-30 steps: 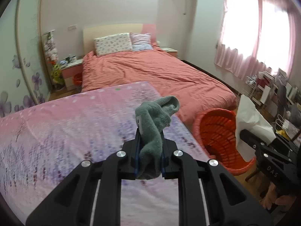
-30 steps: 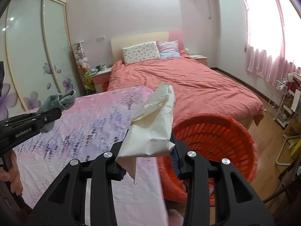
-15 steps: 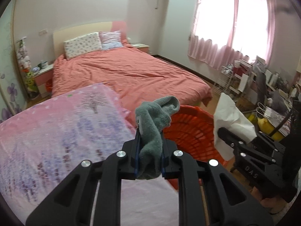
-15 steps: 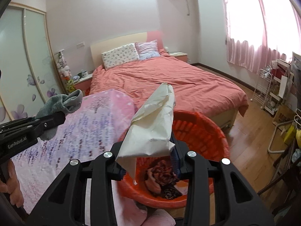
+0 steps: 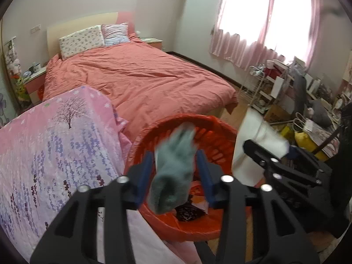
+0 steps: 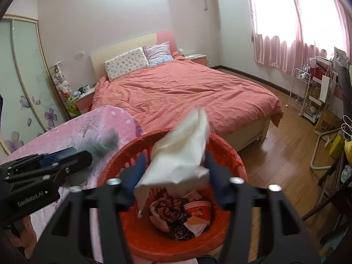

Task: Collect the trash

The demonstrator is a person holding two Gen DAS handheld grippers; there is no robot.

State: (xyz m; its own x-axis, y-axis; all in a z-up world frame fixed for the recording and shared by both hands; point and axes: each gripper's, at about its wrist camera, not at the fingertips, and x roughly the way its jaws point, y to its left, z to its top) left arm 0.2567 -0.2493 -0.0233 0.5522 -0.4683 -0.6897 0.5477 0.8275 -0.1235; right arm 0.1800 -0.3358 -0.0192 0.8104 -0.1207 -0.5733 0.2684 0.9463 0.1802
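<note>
Left tongs (image 5: 175,176): fingers spread wide; the grey-green sock (image 5: 173,173) sits blurred in the gap between them, touching neither blue pad that can be made out.
Grey-green sock: above the near-left part of the orange basket (image 5: 222,127), over its open mouth.
Right tongs (image 6: 175,176): fingers also spread apart; the white paper bag (image 6: 180,156) lies loose between them, blurred at its upper end.
White paper bag: above the basket's middle, its lower corner hanging just over the contents.
Orange basket: on the floor at the corner of the pink flowered cover (image 5: 55,143), its rim just beside the cloth's edge; lined with orange plastic.
Basket contents: a dark red patterned cloth (image 6: 167,206), a red-and-white wrapper (image 6: 198,209) and a dark patterned scrap below them.
In the way: each pair of tongs shows at the edge of the other's view, close together over the basket; the left ones stand at its left rim.
Around: bed with salmon quilt (image 6: 187,94) behind the basket; two pillows (image 6: 125,65) at the headboard; a nightstand with cups at the bed's left; pink curtains (image 5: 253,44) on the right wall; white wire racks (image 6: 303,92) and cluttered boxes along the wooden floor on the right.
</note>
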